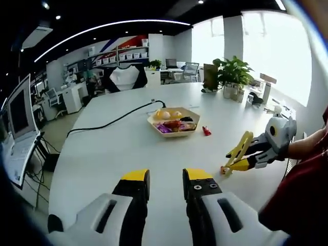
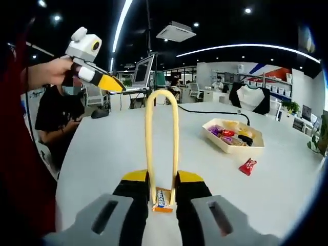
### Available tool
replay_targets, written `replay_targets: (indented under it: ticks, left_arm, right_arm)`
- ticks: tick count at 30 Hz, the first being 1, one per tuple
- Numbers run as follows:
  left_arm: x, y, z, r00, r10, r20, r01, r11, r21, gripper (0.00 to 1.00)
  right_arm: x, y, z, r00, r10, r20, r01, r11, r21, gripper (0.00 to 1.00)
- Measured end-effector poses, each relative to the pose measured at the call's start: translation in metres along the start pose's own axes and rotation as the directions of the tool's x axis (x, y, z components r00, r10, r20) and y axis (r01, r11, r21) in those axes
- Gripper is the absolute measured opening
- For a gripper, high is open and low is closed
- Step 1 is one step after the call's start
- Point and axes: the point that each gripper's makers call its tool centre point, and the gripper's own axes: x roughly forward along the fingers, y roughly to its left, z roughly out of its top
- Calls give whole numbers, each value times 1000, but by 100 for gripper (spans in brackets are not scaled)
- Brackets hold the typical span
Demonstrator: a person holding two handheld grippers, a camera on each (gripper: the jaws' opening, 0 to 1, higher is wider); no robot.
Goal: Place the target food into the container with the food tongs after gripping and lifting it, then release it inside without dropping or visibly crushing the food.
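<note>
Yellow food tongs (image 2: 161, 128) stand up between the jaws of my right gripper (image 2: 163, 178), which is shut on their arms. The tong tips pinch a small orange and blue snack packet (image 2: 163, 200) just above the white table. From the left gripper view the same tongs (image 1: 240, 149) and right gripper (image 1: 246, 157) sit at the right, with the packet (image 1: 225, 169) at the tips. The beige tray (image 2: 221, 141) (image 1: 152, 121) of mixed sweets lies further out. My left gripper (image 1: 166, 180) is open and holds nothing, and it is raised at the left (image 2: 108, 82).
A red sweet (image 2: 247, 166) (image 1: 206, 131) lies on the table (image 1: 113, 154) beside the tray. A black cable (image 1: 115, 121) runs to the tray's far side. Potted plants (image 1: 233, 72) stand at the table's far edge. A seated person (image 2: 54, 118) is beyond the left edge.
</note>
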Motion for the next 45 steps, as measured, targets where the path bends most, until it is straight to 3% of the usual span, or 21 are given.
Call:
replay_targets:
  ticks: [6,10,14,20,26,29,36,38,45]
  left_arm:
    - [2,-2,-1,1000,-7,-6,7,1000,-2,27]
    - [2,-1,-2,1000,-9,-8,9,1000,-3,26]
    - [3,0,-3,1000,-11,-14,11,1000,-6,25]
    - [5,-1,-6,1000,-14,-21,14,1000,5,25]
    - [4,1,-5,1000,-8,-14,8,1000,0,25]
    - [3,2,-9,1000,-4,-15,4,1000,-10,25]
    - [1,-1,-17,1000,-4,-28,4,1000,-17,25]
    - [0,-1,-17,1000,-2,-27,2,1000,-15,25]
    - [0,-2,-19,1000,-3,-30,3,1000,-6,25]
  right_arm:
    - [-2,-3,1,999,-33,-9,33,999,36,15]
    - [-5,-22,5,992,-125,15,123,985,117,15]
    - [-12,-49,21,974,-216,69,195,953,230,15]
    - [-19,-73,48,956,-271,111,238,940,243,15]
    - [-23,-78,68,952,-269,146,227,940,255,17]
    - [-24,-70,66,953,-261,156,211,936,281,20]
    - [-18,-56,40,950,-283,131,231,921,314,22]
    - [-18,-56,31,941,-321,108,266,898,352,22]
    - [-15,-50,23,945,-313,89,262,895,362,23]
